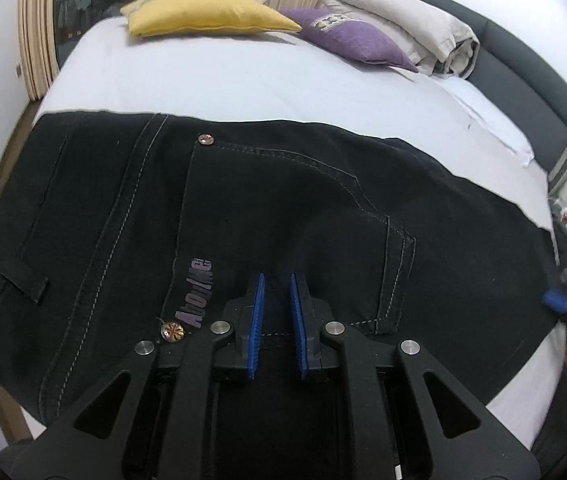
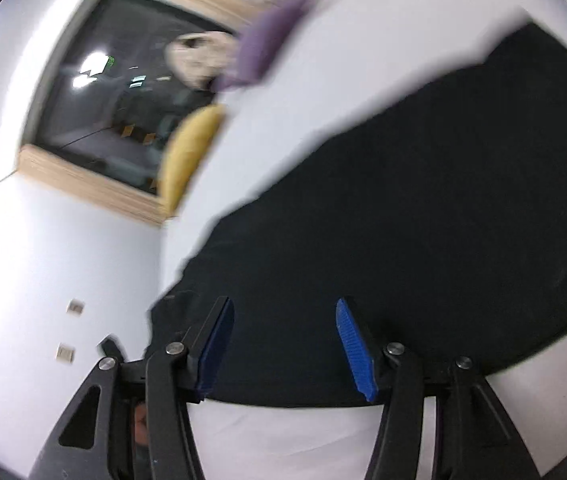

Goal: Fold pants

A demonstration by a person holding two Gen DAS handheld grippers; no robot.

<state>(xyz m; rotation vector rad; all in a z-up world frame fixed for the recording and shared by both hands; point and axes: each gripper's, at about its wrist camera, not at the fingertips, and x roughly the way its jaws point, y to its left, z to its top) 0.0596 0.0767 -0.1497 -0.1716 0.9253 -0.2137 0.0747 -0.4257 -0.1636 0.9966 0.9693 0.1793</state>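
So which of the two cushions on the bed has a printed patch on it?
The purple cushion, lying against the folded grey duvet. The yellow cushion beside it is plain.

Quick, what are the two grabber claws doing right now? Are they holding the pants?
Left gripper: nearly shut over the black pants; whether it pinches cloth cannot be told.
Right gripper: open, above the pants, holding nothing.

The right wrist view is smeared throughout: the pants point(image 2: 423, 220) show as a featureless black mass with soft edges, and the pillows beyond them are streaks. In the left wrist view, the left claw point(image 1: 276, 280) hides the cloth beneath it, and the pants' point(image 1: 243, 220) near edge is cut off below.
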